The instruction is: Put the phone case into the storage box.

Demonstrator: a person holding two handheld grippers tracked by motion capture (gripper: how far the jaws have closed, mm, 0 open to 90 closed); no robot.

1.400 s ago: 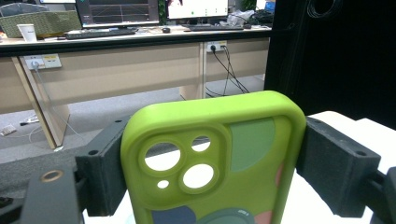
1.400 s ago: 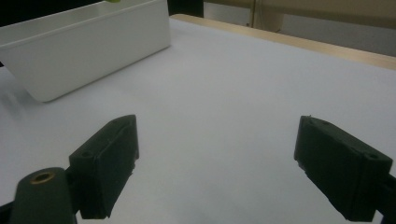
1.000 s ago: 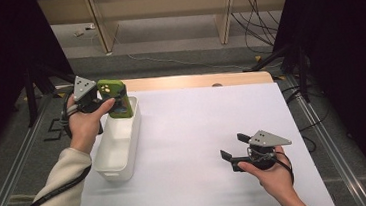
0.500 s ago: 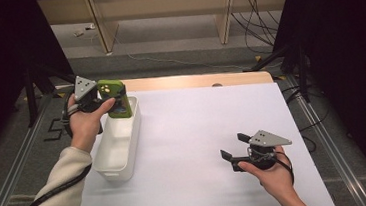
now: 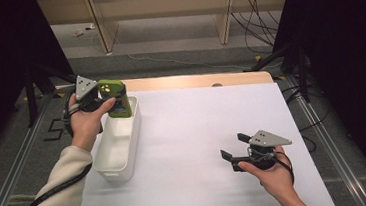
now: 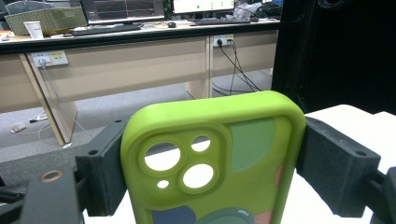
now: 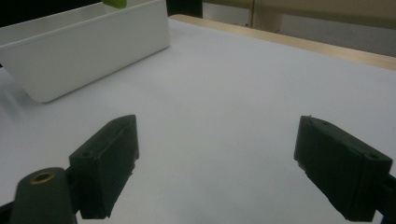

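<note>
Phone case [image 6: 212, 163] pinched in left gripper [image 5: 101, 97] above bin [image 5: 119, 143]; right gripper [image 5: 235, 151] spread.

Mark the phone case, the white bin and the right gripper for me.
phone case [image 6: 212, 154], left gripper view, on its green back below the camera cutout.
white bin [image 5: 107, 167], high view, on its near rim.
right gripper [image 5: 235, 147], high view, midway between its open fingertips.
</note>
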